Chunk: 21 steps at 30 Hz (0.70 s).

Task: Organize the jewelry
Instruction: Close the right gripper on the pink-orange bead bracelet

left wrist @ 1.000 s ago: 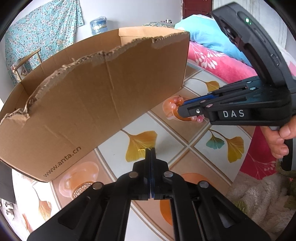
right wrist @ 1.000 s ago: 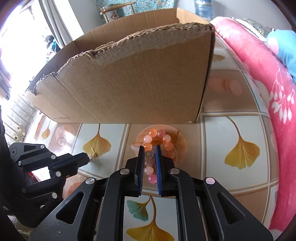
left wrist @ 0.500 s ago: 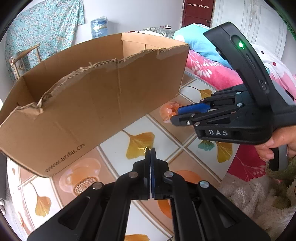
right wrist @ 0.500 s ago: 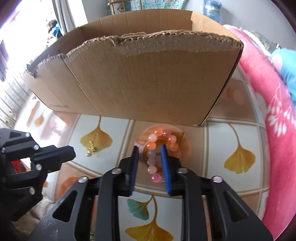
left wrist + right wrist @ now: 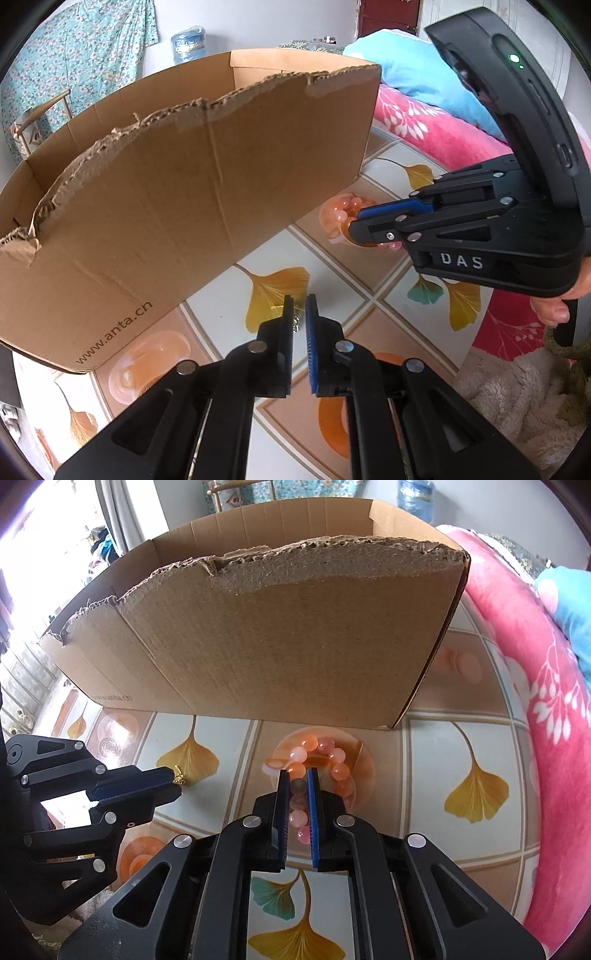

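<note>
A bracelet of pink and orange beads (image 5: 332, 760) lies on the patterned tabletop just in front of a torn cardboard box (image 5: 280, 646). My right gripper (image 5: 297, 773) is shut on the bracelet's near side, with beads pinched between its blue pads. The left wrist view shows this gripper (image 5: 356, 221) from the side, its tips at the bracelet (image 5: 345, 208). A small gold earring (image 5: 295, 323) lies on a yellow leaf print. The jaws of my left gripper (image 5: 300, 301) are opening, a narrow gap apart, with the earring in the gap, pads not pressing it. The right wrist view shows the left gripper (image 5: 171, 781) at the earring (image 5: 180, 777).
The box (image 5: 166, 206) has an open top, a ragged near wall, and stands close behind both grippers. A pink blanket (image 5: 546, 701) and a blue pillow (image 5: 417, 62) border the table on the right. A cream fluffy cloth (image 5: 509, 387) lies near the person's hand (image 5: 554, 306).
My left jaws, pressed together before, have parted slightly and now sit over the earring. My right jaws have drawn in onto the beads since half a second ago.
</note>
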Each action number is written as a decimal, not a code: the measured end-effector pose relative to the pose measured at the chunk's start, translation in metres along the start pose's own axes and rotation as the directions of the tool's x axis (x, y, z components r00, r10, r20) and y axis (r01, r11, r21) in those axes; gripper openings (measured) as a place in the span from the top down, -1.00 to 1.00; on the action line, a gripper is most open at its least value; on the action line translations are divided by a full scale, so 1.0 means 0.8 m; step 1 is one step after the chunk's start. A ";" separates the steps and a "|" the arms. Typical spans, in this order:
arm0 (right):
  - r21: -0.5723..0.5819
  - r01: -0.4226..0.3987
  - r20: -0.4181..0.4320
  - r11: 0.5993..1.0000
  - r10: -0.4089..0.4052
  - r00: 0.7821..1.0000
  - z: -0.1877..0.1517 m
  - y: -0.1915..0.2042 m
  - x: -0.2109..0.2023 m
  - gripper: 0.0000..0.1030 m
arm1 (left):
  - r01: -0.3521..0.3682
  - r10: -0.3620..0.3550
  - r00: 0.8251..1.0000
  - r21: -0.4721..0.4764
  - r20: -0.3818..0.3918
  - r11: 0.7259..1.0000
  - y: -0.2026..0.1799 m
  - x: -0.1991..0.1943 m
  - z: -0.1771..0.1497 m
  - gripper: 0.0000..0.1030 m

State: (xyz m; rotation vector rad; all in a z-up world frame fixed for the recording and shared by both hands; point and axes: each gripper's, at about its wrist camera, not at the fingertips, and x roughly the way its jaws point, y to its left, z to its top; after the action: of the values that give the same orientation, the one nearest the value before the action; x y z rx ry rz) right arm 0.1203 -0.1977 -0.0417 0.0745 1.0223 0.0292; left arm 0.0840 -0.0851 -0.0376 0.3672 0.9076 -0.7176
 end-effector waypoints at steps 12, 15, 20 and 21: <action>0.004 -0.005 0.009 1.000 0.005 1.000 -0.004 -0.007 0.000 0.86 | -0.016 0.016 1.000 -0.006 -0.015 1.000 0.002 0.011 0.007 0.90; 0.007 -0.006 0.012 1.000 0.006 1.000 -0.005 -0.007 -0.003 0.86 | -0.020 0.020 1.000 -0.010 -0.007 1.000 0.002 0.012 0.007 0.96; 0.013 -0.010 0.020 1.000 0.009 1.000 -0.008 -0.009 -0.004 0.86 | -0.031 0.031 0.999 -0.005 0.009 0.999 0.004 0.007 0.004 1.00; 0.014 -0.010 0.023 1.000 0.010 1.000 -0.008 -0.009 -0.005 0.86 | -0.029 0.029 0.999 -0.006 0.015 1.000 0.004 0.005 0.004 1.00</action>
State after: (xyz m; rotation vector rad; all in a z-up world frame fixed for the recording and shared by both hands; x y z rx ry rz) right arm 0.1125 -0.2046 -0.0421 0.0924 0.9997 0.0301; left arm 0.0896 -0.0864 -0.0387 0.3693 0.8881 -0.6900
